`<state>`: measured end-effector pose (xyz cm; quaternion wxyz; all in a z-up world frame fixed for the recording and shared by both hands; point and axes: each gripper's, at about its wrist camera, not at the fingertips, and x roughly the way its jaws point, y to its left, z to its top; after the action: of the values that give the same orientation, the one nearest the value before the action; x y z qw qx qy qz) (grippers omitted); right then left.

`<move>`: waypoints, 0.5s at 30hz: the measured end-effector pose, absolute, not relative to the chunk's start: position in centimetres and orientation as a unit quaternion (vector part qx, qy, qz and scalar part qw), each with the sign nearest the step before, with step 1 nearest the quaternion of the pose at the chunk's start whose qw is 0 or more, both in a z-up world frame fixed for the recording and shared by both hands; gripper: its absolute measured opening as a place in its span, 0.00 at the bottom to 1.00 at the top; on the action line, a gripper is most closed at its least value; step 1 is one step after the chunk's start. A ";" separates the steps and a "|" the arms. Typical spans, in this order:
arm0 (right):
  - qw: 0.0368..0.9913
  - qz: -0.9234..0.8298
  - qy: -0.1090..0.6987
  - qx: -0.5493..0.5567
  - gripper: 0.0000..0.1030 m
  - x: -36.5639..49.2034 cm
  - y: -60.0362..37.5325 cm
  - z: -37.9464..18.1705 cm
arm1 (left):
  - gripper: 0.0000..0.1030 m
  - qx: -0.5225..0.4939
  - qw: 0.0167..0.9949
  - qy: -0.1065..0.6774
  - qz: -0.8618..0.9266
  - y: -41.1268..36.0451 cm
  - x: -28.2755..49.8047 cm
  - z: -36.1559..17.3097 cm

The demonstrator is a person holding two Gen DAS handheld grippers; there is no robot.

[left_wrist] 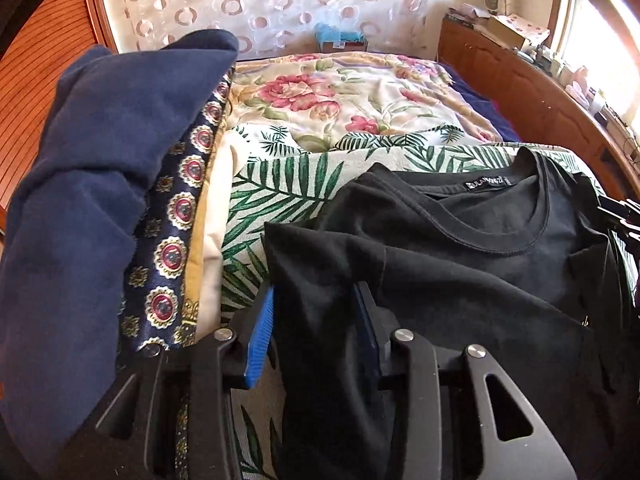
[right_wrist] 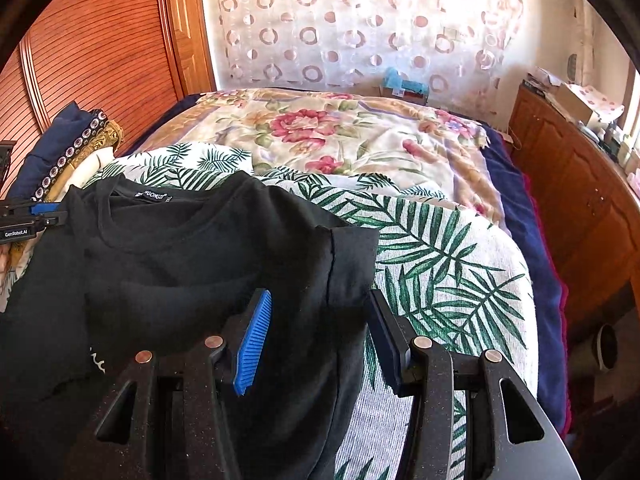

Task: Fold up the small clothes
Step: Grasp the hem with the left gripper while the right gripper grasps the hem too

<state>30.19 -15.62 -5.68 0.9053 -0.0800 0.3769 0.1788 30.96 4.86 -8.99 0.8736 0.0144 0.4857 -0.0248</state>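
Two hand-held grippers worked a black T-shirt (left_wrist: 460,248) that lay on the palm-leaf cover (right_wrist: 440,264) of the bed, collar toward the far side, just right of a stack of folded clothes (left_wrist: 100,168). The shirt looked light, soft and limp — it would sag and crease wherever it went unsupported, so the sleeve hems and shoulder seams seemed the best places to take hold. The left hand-held gripper (left_wrist: 316,320) pointed steeply down at the near left sleeve, which passed between its fingers; whether the pads actually pinched the cloth I could not tell. The right hand-held gripper (right_wrist: 320,336) tilted down over the right sleeve (right_wrist: 352,256), jaws parted — cloth lay against the left pad only, with the right pad standing clear over the cover, so it gripped nothing.
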 end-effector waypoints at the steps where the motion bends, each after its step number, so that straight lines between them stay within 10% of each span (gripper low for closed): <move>1: 0.905 0.178 0.377 -0.078 0.49 30.2 -15.7 -5.7 | 0.40 0.013 0.872 0.488 -0.025 4.8 31.1 -9.1; 6: 0.906 0.173 0.380 -0.070 0.49 30.4 -16.1 -5.7 | 0.38 0.007 0.871 0.490 -0.035 4.7 31.4 -9.3; 9: 0.906 0.171 0.383 -0.065 0.49 30.4 -16.3 -5.7 | 0.07 0.007 0.871 0.489 -0.047 4.8 31.2 -9.2; 15: 0.907 0.166 0.383 -0.063 0.49 30.3 -16.8 -5.4 | 0.06 0.018 0.896 0.443 -0.037 5.8 30.0 -5.5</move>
<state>30.33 -16.84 -5.38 0.9067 -0.0626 0.3827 0.1659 29.97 5.78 -5.51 0.8957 0.0176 0.4428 -0.0374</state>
